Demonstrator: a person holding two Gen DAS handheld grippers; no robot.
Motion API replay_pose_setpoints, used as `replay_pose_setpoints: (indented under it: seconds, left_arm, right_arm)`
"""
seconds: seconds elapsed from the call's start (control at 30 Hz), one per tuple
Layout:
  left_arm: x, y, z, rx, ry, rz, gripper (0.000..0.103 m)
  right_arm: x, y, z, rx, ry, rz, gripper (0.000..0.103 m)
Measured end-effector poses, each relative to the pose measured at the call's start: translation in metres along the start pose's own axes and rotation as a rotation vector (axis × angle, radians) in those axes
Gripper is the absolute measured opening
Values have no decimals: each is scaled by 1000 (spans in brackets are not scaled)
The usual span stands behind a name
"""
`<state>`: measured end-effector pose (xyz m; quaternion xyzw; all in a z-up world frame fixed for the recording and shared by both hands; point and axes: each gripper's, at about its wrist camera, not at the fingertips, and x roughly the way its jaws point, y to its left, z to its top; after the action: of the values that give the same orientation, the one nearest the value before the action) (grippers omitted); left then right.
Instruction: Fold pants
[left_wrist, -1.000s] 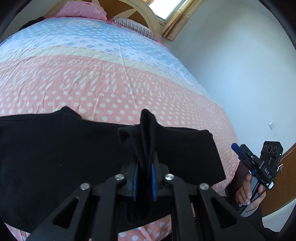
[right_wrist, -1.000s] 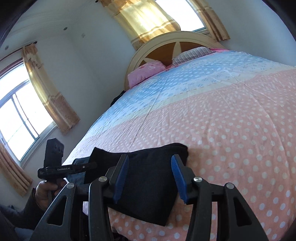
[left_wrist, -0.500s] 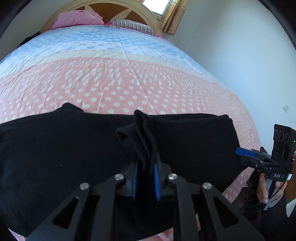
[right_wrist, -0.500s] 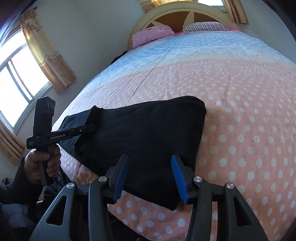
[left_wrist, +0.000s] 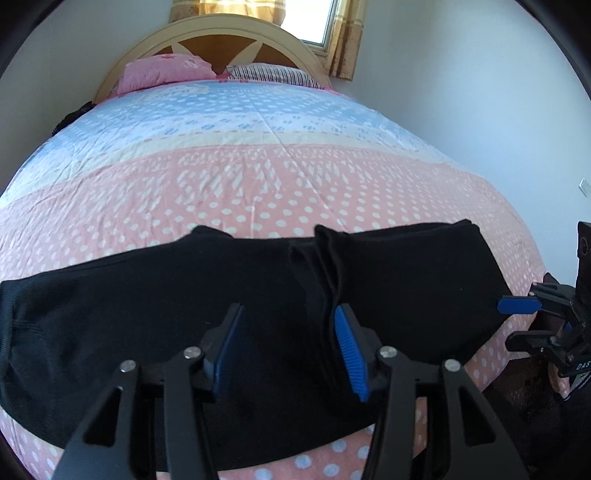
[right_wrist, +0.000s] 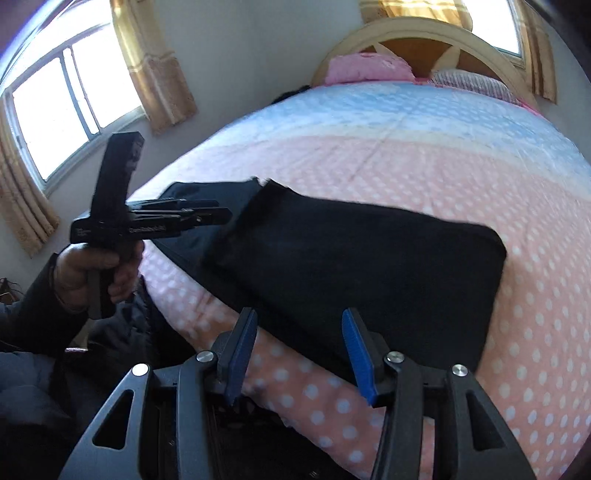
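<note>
Black pants (left_wrist: 110, 314) lie folded across the near end of the bed, seen also in the right wrist view as a dark slab (right_wrist: 369, 258). My left gripper (left_wrist: 288, 308) hangs just over them and its jaws are opening. A raised ridge of cloth (left_wrist: 325, 258) leans by the right pad, unpinched. My right gripper (right_wrist: 300, 312) is open above the pants' near edge, with nothing between its fingers. Each gripper shows in the other's view: the right one (left_wrist: 517, 305) at the bed's right edge, the left one (right_wrist: 218, 214) held in a hand (right_wrist: 92, 269).
A pink and blue dotted quilt (left_wrist: 295, 192) covers the bed. A pink pillow (left_wrist: 166, 72) and a striped pillow (left_wrist: 269, 74) lie against the arched headboard (right_wrist: 424, 33). A curtained window (right_wrist: 55, 110) is on the left and a white wall (left_wrist: 498, 110) on the right.
My left gripper's jaws have parted and let go of the pinched fold of pants. The right gripper has swung sideways along the pants' near edge, still open.
</note>
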<state>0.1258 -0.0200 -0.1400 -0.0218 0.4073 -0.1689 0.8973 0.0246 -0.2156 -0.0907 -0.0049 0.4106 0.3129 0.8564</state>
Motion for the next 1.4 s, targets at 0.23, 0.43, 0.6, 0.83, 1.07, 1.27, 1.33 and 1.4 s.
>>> replay_pose_setpoints:
  seconds: [0.23, 0.43, 0.6, 0.83, 1.07, 1.27, 1.33, 1.4]
  left_arm:
    - [-48, 89, -5, -64, -58, 245, 69]
    - [-70, 184, -28, -177, -49, 455, 69]
    - [-64, 230, -48, -301, -17, 417, 69]
    - [-59, 229, -55, -378, -36, 299, 68]
    - [-52, 223, -54, -332, -34, 302, 68]
    - [-50, 223, -53, -310, -24, 305, 68]
    - [-48, 223, -52, -307, -24, 308, 68]
    - [-47, 222, -53, -304, -27, 314, 69]
  right_arm:
    - [60, 41, 21, -89, 83, 86, 50]
    - [73, 46, 18, -93, 137, 82, 50]
    - [70, 56, 43, -93, 57, 120, 50]
    - [108, 69, 60, -71, 138, 85, 50]
    - [112, 78, 46, -95, 139, 16, 24]
    - [103, 83, 47, -101, 110, 13, 7]
    - [106, 87, 44, -128, 131, -4, 7]
    - [113, 87, 42, -137, 134, -35, 7]
